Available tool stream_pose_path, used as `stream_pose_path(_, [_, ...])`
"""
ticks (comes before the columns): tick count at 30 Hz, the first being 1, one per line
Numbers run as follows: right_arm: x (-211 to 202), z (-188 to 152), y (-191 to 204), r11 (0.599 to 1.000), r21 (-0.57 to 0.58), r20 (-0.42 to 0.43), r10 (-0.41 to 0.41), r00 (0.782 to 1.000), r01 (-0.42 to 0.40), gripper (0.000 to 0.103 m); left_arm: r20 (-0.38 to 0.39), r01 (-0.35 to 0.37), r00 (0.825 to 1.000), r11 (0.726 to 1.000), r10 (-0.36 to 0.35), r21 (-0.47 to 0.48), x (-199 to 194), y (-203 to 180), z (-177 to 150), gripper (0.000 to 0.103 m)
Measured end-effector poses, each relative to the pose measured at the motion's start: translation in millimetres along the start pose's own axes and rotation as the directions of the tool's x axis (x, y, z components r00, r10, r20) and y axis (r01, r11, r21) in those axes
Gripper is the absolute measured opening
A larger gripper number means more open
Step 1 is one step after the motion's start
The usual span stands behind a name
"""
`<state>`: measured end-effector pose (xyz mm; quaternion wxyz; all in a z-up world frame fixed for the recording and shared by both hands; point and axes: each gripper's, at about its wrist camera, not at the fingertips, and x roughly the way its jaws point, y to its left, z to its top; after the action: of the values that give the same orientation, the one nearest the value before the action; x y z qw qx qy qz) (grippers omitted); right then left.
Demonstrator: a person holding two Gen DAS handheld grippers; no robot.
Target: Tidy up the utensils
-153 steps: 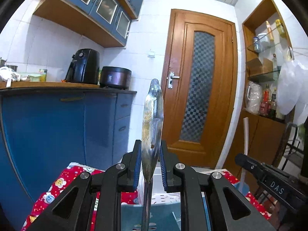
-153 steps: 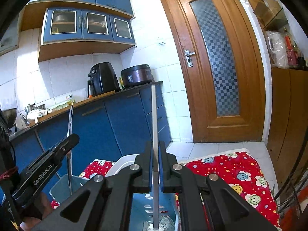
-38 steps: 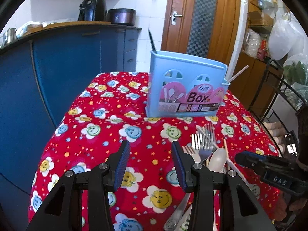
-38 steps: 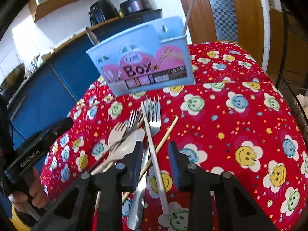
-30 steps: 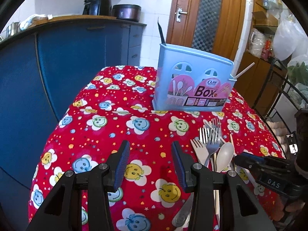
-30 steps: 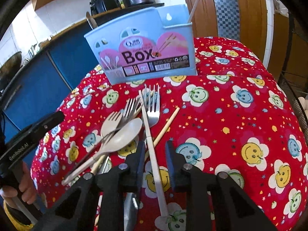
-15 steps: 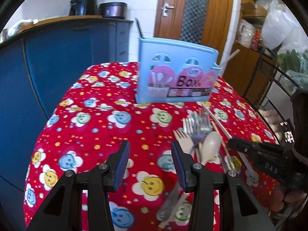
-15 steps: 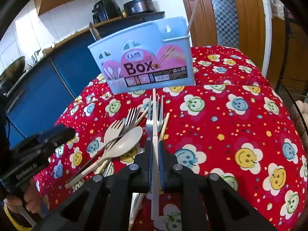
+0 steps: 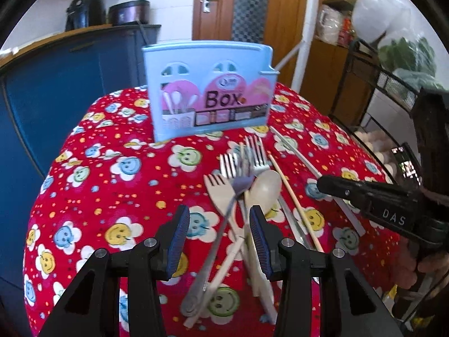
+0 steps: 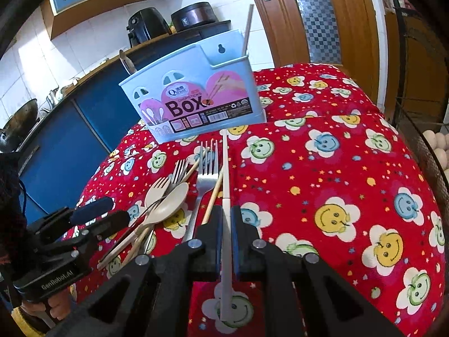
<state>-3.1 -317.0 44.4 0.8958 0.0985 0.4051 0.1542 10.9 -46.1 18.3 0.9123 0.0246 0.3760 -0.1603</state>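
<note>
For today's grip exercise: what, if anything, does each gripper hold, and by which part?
The right gripper is shut on the white chopstick, gripping it toward its thicker near end. The left gripper holds nothing; its fingers stand open above the utensil pile.

Both fisheye views are bright and evenly lit, colours strong on the red cloth. Dark vignette rings every corner, and straight lines bow toward the edges. The left wrist view is motion-blurred: the box label and forks smear. The right wrist view is sharp, with glare on the wall tiles.
</note>
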Motion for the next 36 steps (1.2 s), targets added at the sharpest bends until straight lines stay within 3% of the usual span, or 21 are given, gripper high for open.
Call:
stream_pose_path(5, [-3, 0, -7, 1.000, 0.015, 0.003, 0.011, 1.000, -0.011, 0.007, -0.032, 0.017, 0.999, 0.999, -0.015, 0.043, 9, -15, 0, 0.046])
stream_pose_path(15, [-4, 3, -19, 0.999, 0.026, 0.001, 0.036, 0.999, -0.036, 0.007, -0.070, -0.063, 0.995, 0.989, 0.073, 0.135, 37, -39, 7, 0.046])
stream_pose_path(17, [-4, 3, -22, 0.999, 0.030, -0.002, 0.035, 0.999, -0.035, 0.007, -0.073, -0.069, 0.994, 0.988, 0.080, 0.136, 40, -40, 8, 0.040])
stream_pose_path(19, [-3, 4, -25, 0.999, 0.032, -0.008, 0.032, 0.999, -0.032, 0.007, -0.068, -0.076, 0.994, 0.988, 0.086, 0.135, 40, -40, 9, 0.024])
stream_pose_path(28, [5, 2, -28, 0.999, 0.040, -0.047, 0.039, 0.998, -0.037, 0.009, -0.039, 0.003, 0.999, 1.000, -0.003, 0.016, 26, -24, 15, 0.024])
stream_pose_path(36, [18, 12, -21, 1.000, 0.010, -0.106, 0.013, 0.994, -0.012, 0.012, 0.031, 0.012, 0.999, 0.998, -0.010, -0.065, 6, -3, 25, 0.024])
